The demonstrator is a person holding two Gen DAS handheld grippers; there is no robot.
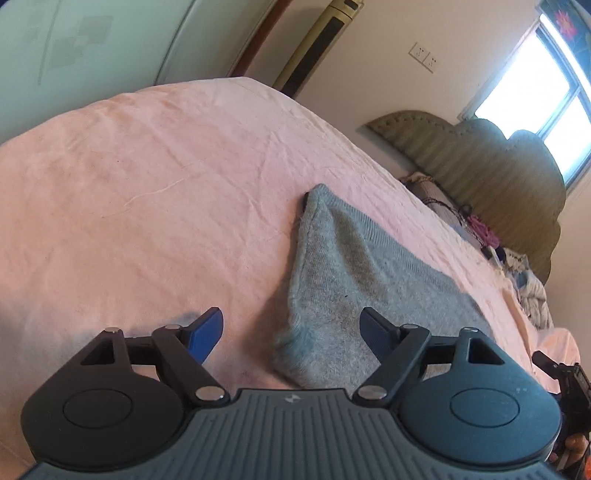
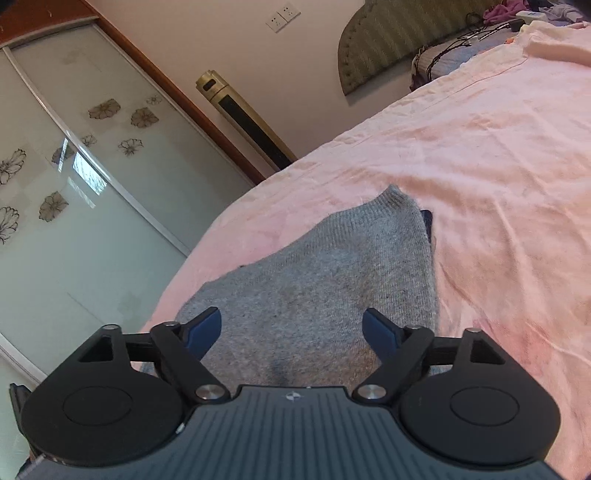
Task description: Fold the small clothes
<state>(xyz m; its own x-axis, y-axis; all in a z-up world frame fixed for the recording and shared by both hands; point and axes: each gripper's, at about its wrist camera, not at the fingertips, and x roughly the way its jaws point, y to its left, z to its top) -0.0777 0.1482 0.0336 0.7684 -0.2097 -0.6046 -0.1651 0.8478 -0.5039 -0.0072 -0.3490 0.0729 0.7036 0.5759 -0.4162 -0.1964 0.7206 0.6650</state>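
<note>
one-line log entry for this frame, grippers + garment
left gripper: open, empty | right gripper: open, empty | grey knit garment: folded, flat on pink bedsheet | dark item edge under far corner

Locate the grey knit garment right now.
The grey knit garment lies folded on the pink bedsheet, just ahead of both open grippers.

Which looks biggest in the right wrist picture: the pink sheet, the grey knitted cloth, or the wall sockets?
1. Pink sheet: it fills most of the picture's right side.
2. Grey knitted cloth: it lies on the sheet and covers only part of it.
3. Wall sockets: tiny, though being far from the camera shrinks them.
</note>
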